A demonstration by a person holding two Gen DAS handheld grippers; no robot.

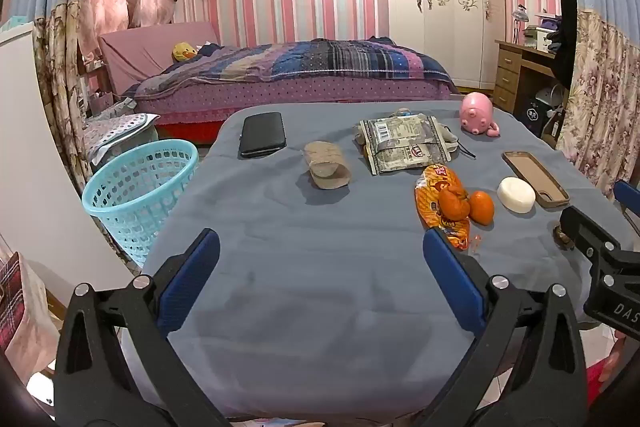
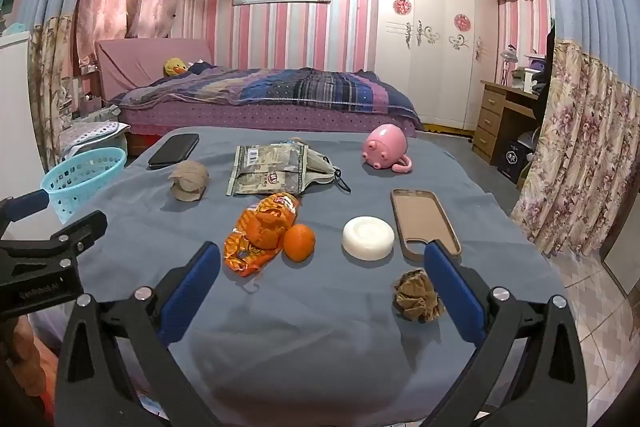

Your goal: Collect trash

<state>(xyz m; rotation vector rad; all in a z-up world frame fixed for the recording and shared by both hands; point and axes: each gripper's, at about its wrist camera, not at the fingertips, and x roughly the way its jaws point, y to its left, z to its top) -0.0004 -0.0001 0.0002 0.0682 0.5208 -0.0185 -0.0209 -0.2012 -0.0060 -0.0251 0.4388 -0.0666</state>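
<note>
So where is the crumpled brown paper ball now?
In the right wrist view, the crumpled brown paper ball lies on the grey table cloth, near the front edge, just below the phone case.

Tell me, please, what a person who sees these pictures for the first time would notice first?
Most likely the bright orange snack wrapper in the middle of the grey-blue table, with orange peel on it and a whole mandarin touching its right side. Next, the pink toy lying at the far right of the table, and the light blue basket on the floor off the table's left edge.
</note>
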